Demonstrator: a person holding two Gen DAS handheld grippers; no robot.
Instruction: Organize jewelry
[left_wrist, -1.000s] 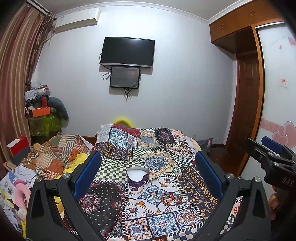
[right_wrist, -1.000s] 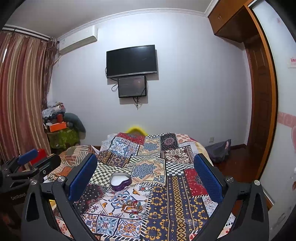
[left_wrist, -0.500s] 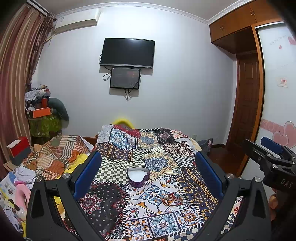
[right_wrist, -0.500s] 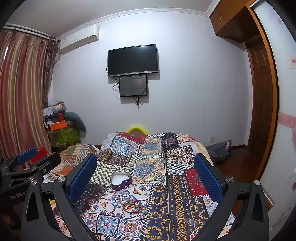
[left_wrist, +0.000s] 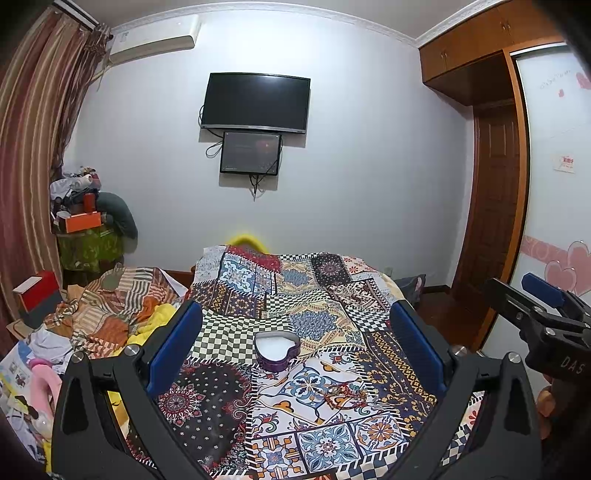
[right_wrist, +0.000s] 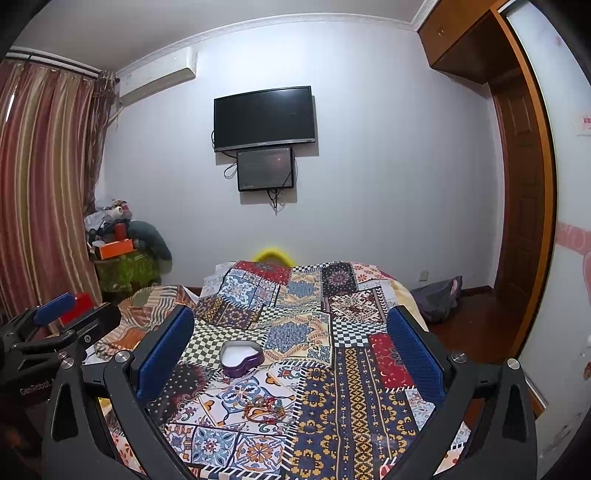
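A purple heart-shaped box (left_wrist: 276, 350) with a white inside sits open on the patchwork bedcover (left_wrist: 317, 288); it also shows in the right wrist view (right_wrist: 242, 357). Reddish bracelets (left_wrist: 341, 392) lie on the cover just in front of it, also seen in the right wrist view (right_wrist: 266, 406). My left gripper (left_wrist: 295, 332) is open and empty, held above the cover, short of the box. My right gripper (right_wrist: 291, 339) is open and empty, to the right of the left one (right_wrist: 55, 332).
A heap of striped cloth and clothes (left_wrist: 110, 306) lies left of the bed. A cluttered green stand (left_wrist: 86, 240) is by the curtain. A TV (left_wrist: 255, 101) hangs on the far wall. A wooden door (left_wrist: 491, 221) and wardrobe stand on the right.
Both views have shifted only slightly. Both grippers stay open and empty; the box and bracelets have not moved.
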